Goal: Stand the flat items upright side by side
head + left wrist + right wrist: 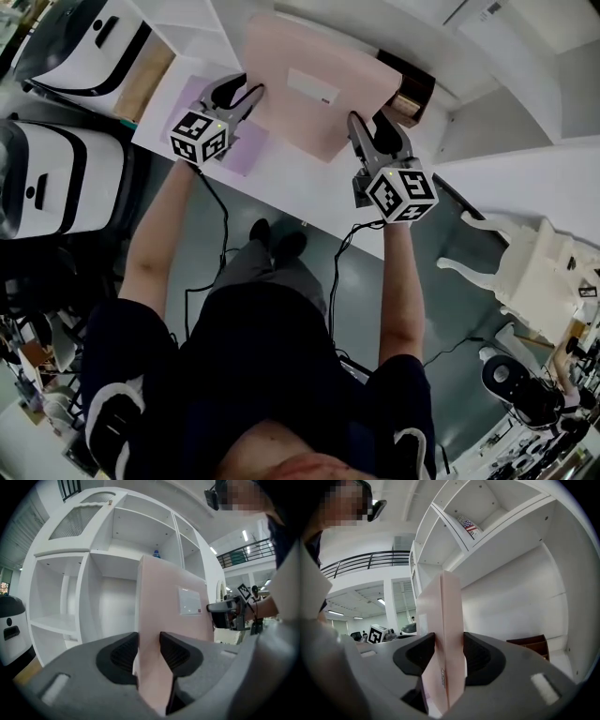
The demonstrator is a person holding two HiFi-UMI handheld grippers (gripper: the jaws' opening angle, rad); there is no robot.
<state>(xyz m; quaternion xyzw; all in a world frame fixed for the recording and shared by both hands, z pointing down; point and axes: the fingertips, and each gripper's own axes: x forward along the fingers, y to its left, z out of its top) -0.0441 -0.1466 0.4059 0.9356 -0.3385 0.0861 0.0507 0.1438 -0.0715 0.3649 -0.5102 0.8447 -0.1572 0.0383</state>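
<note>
A flat pale pink box (314, 89) with a white label is held in front of a white shelf unit, one gripper at each lower corner. My left gripper (246, 97) is shut on its left edge; in the left gripper view the pink box (161, 620) stands between the pads (123, 656). My right gripper (367, 131) is shut on its right corner; the pink box (445, 634) rises upright between those jaws. A light purple flat item (246, 148) lies on the white shelf board below the left gripper.
A brown wooden box (409, 94) sits in the shelf compartment at right. White shelf compartments (112, 550) stand behind the pink box. A white carved chair (525, 267) stands at right on the grey floor, and white-and-black machines (56, 178) at left.
</note>
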